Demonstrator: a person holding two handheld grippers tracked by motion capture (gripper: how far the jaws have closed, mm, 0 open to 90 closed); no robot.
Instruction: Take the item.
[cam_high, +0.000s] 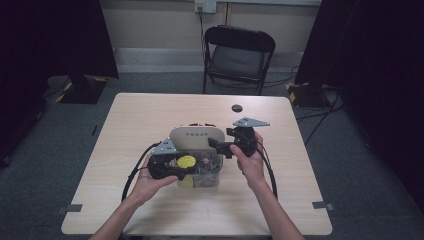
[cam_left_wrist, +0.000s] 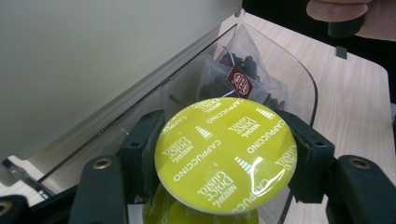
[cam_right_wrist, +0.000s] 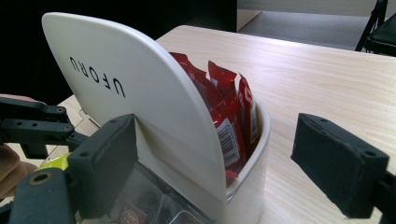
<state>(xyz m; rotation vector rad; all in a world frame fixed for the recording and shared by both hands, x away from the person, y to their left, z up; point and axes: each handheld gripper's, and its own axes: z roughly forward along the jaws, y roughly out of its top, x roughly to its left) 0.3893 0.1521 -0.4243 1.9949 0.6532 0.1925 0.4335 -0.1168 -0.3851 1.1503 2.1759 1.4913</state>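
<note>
A yellow Dolce Gusto cappuccino capsule (cam_left_wrist: 224, 154) hangs over a clear plastic box (cam_high: 209, 174), and my left gripper (cam_left_wrist: 224, 151) is shut on its sides. In the high view the left gripper (cam_high: 183, 165) sits at the box's near left corner. A second yellow capsule (cam_left_wrist: 196, 217) lies below the held one. A tea bag (cam_left_wrist: 238, 79) leans inside the box. The white lid (cam_right_wrist: 140, 93) marked UFORU stands raised. My right gripper (cam_right_wrist: 226, 161) is open with its jaws wide; its left pad (cam_right_wrist: 109, 158) rests against the lid's face. Red sachets (cam_right_wrist: 224, 107) stand behind the lid.
The box stands mid-table on a light wooden table (cam_high: 150, 112). A small black round object (cam_high: 237, 108) lies toward the far edge. A black folding chair (cam_high: 239, 52) stands beyond the table. Dark curtains hang on both sides.
</note>
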